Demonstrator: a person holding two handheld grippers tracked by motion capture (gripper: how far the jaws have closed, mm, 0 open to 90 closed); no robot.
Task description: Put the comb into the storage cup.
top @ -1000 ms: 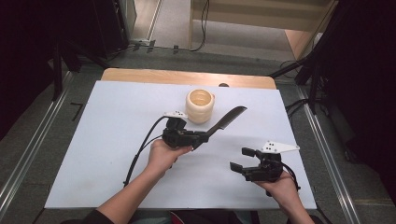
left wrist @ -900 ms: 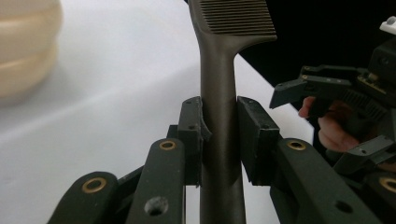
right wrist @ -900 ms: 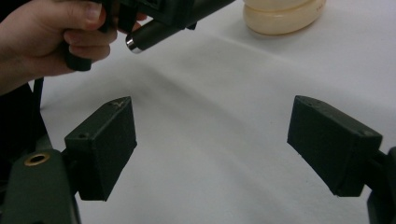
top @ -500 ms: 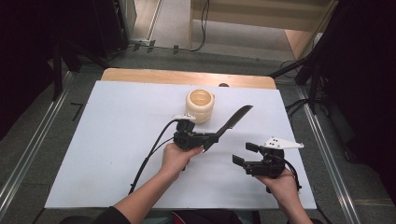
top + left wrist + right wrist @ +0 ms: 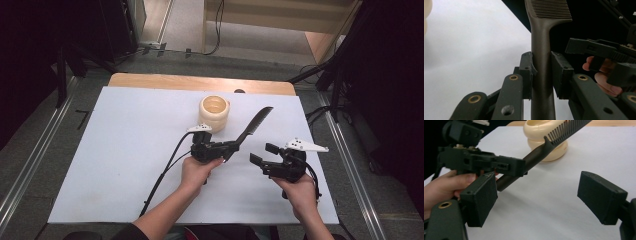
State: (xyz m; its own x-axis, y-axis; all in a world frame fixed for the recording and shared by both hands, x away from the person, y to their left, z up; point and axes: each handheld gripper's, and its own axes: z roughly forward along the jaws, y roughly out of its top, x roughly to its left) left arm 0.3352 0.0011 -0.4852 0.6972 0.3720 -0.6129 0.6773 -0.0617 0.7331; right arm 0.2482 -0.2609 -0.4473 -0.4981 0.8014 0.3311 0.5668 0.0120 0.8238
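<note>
The left gripper point(image 5: 232, 148) is clamped on the dark comb point(image 5: 252, 128) handle; the right gripper point(image 5: 264, 153) jaws stand wide apart above the white table point(image 5: 125, 130).

The high view looks down and forward over the white table point(image 5: 125, 150) from the person's side. The 2 gripper views sit close along their jaws. All 3 share the dark comb point(image 5: 252, 127) point(image 5: 541, 50) point(image 5: 564, 132).

The left gripper point(image 5: 234, 146) is held out in front of the left hand point(image 5: 197, 170), and its jaws are squeezed tight together. The right gripper point(image 5: 261, 155) sits in the right hand point(image 5: 300, 192) with its jaws wide apart, pointing toward the left gripper.
</note>
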